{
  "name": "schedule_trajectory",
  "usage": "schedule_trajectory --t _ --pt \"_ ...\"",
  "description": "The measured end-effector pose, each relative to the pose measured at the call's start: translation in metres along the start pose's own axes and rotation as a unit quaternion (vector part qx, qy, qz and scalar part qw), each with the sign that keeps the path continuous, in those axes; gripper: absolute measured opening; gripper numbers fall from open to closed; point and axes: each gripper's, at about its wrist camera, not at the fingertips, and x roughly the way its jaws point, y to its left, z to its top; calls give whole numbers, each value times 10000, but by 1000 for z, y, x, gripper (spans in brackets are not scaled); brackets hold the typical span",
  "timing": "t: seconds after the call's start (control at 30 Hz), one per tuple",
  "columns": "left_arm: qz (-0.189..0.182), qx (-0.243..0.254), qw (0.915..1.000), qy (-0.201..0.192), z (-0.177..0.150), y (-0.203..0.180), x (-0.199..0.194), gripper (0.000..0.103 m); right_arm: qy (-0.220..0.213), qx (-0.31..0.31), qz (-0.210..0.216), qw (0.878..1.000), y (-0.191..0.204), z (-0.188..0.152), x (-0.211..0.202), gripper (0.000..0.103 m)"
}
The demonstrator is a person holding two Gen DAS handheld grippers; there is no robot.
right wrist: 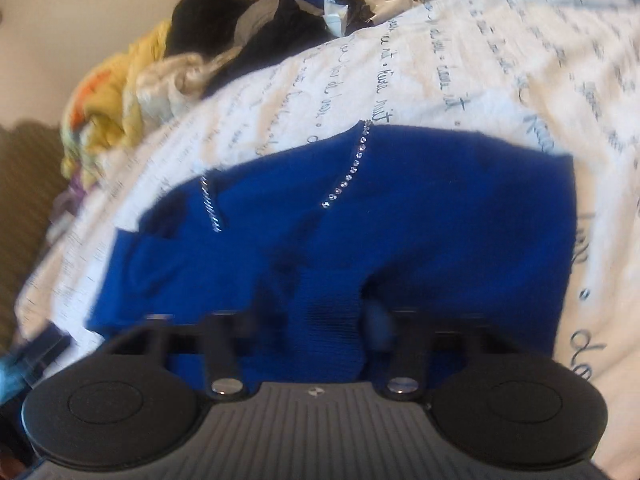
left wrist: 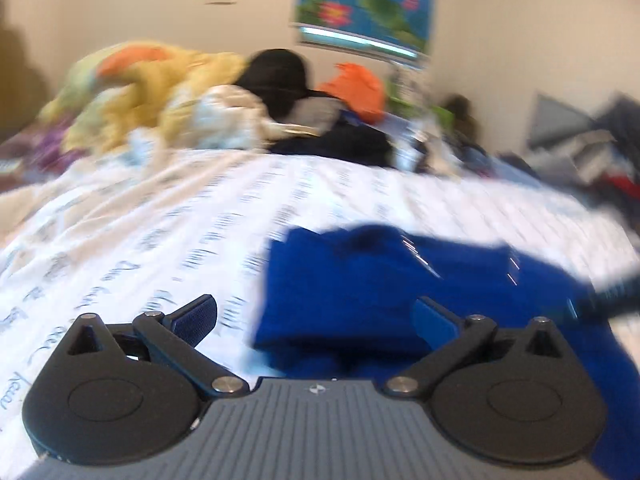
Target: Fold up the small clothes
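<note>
A bright blue knit garment (left wrist: 360,280) lies partly folded on the white bedsheet with script print (left wrist: 160,220). My left gripper (left wrist: 316,320) hovers open at the garment's left edge. One of its fingers (left wrist: 196,318) is over the sheet, the other over blue cloth, and nothing is between them. In the right wrist view the blue garment (right wrist: 400,200) shows a line of rhinestones (right wrist: 352,172). My right gripper (right wrist: 328,320) is shut on a ribbed strip of the garment's near edge, which bunches up between its fingers.
A pile of yellow, orange, black and white clothes (left wrist: 160,92) lies at the far side of the bed, and it also shows in the right wrist view as the same pile (right wrist: 120,92). More clutter (left wrist: 580,140) sits at the right. A flower picture (left wrist: 368,4) hangs on the wall.
</note>
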Motion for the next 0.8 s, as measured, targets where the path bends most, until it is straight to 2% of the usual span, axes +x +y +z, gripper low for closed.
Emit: schedule_trajectory --t 0.07,0.2,0.27,0.3,0.37,0.43,0.5,0.57,0.6,0.67,0.7,0.73,0.77,0.8 --pt "168 -294 9994 -26 12 16 2 103 27 -106 78 9999 4 2 -3 5" --pt "303 -596 9977 -123 25 49 -5 103 -566 -142 552 9968 0 17 -58 5" --pt "281 -631 9975 -119 24 58 -8 103 -859 -142 467 9951 -16 24 -86 4" --pt "283 -627 9976 -91 24 62 -7 103 -955 -96 226 9951 -30 28 -95 4" --pt "261 -672 9974 57 24 65 2 103 -1001 326 -79 9944 -70 31 -103 4" --pt "-5 -800 9961 369 21 62 22 103 -807 755 -23 9939 -102 27 -98 5" --pt "-221 -920 9923 796 20 57 48 103 -536 866 -132 9947 -112 20 -83 6" --pt "-356 -954 9874 1212 21 50 74 102 -440 963 -279 9940 -118 15 -72 8" --pt "-400 -953 9856 1335 23 48 85 102 -452 1071 -329 9927 -121 14 -70 15" --pt "-397 -1095 9813 1535 28 48 105 102 -709 1260 -558 9879 -123 18 -71 40" --pt "-455 -1183 9796 1559 30 48 113 101 -927 1274 -711 9849 -123 21 -77 69" --pt "-521 -1206 9789 1564 33 48 119 100 -1131 1205 -790 9831 -123 23 -79 91" --pt "-535 -1183 9786 1595 36 46 126 99 -1289 1077 -806 9825 -123 25 -79 95" --pt "-494 -1113 9794 1610 40 43 131 92 -1304 961 -807 9835 -123 29 -76 95"
